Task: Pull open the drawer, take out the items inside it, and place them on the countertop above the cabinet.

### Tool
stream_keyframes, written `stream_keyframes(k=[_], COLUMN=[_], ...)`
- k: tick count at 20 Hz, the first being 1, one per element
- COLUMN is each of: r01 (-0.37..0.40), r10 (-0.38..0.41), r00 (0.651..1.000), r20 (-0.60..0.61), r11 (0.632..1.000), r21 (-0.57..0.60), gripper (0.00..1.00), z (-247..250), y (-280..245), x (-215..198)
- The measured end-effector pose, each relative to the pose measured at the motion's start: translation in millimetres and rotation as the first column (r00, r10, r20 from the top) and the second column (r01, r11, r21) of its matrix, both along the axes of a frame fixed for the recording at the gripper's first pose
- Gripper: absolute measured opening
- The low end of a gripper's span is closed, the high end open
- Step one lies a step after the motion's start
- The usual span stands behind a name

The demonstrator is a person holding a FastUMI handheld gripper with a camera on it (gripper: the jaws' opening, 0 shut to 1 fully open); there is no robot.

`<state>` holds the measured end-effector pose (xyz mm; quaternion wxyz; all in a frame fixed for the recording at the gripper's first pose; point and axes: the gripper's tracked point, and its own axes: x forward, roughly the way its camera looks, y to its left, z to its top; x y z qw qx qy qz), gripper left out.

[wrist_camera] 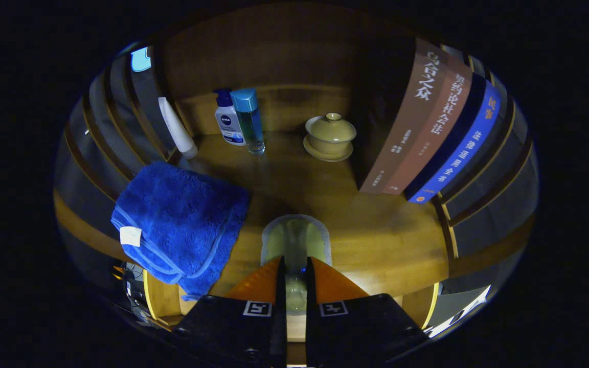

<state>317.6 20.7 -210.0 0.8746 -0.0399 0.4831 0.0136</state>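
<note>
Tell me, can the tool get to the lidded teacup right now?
Probably not yet: the tool is shut on a pale clear item. The countertop toward the lidded teacup looks open.

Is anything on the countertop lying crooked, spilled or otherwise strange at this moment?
No spill or damage. The blue towel hangs partly over the countertop's front edge, loosely folded. The white tube leans against the side wall. The gripper is shut on a pale translucent item.
</note>
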Motion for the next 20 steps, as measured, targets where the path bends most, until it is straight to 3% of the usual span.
stream_keyframes(k=[6,8,12,20], r01=[-0.004,-0.02,-0.04,0.019], r10=[0.003,0.02,0.04,-0.032], r00=[1.0,1.0,0.999,0.974], r20=[-0.016,-0.02,0.007,0.224], r11=[1.0,1.0,0.999,0.998], r21=[-0.005,-0.007,0.014,0.06], gripper=[0.2,0.27,1.0,0.99], z=[-6.4,-8.6,-0.9,59.8], y=[0.0,-0.3,1.7,7.3], x=[3.4,2.9,0.5,-29.5])
